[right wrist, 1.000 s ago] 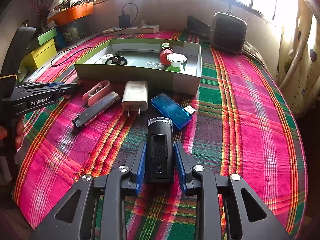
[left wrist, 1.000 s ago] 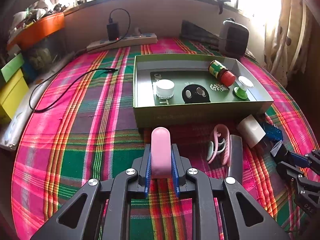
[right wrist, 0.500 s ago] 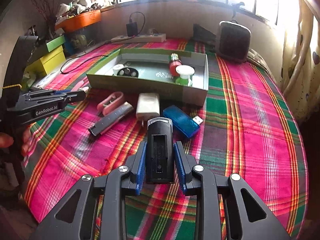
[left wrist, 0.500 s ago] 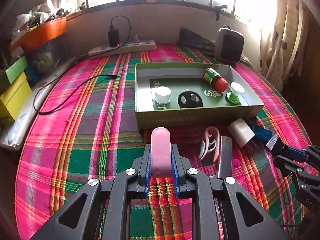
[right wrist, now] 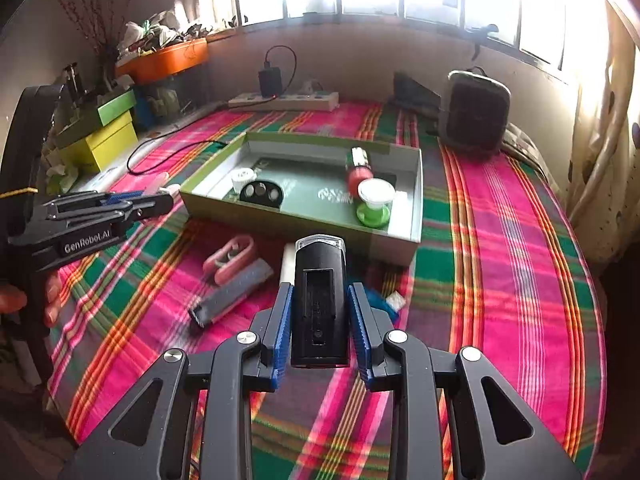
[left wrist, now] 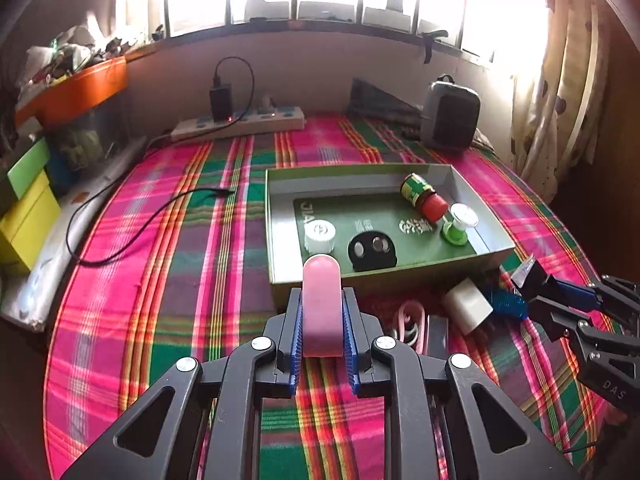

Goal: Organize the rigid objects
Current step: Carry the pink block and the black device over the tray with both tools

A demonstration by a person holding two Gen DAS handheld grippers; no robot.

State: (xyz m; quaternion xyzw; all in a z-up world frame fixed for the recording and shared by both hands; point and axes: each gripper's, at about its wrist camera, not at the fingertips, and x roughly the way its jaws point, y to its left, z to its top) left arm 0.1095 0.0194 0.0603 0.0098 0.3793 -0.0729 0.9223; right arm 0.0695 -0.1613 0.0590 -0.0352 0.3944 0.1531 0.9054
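My left gripper (left wrist: 321, 312) is shut on a pink rounded case (left wrist: 321, 304), held above the plaid cloth just before the green box's (left wrist: 280, 216) near wall. My right gripper (right wrist: 320, 304) is shut on a black bike light (right wrist: 319, 300), held above the loose items. The box holds a white cap (left wrist: 319, 235), a black disc (left wrist: 372, 251), a red-capped bottle (left wrist: 424, 197) and a green-and-white spool (left wrist: 458, 225). A pink clip (right wrist: 230, 258), grey bar (right wrist: 232, 298), white charger (left wrist: 467, 307) and blue USB stick (left wrist: 505, 303) lie before the box.
A power strip (left wrist: 240, 125) with a black adapter and a loose cable (left wrist: 132, 232) lies at the back left. A grey speaker (right wrist: 474, 114) stands back right. Yellow and green boxes (right wrist: 100, 136) and an orange tray sit at the left. Curtains hang at the right.
Both grippers have risen and moved back from the table with their objects still held, so the box and loose items look smaller and farther.
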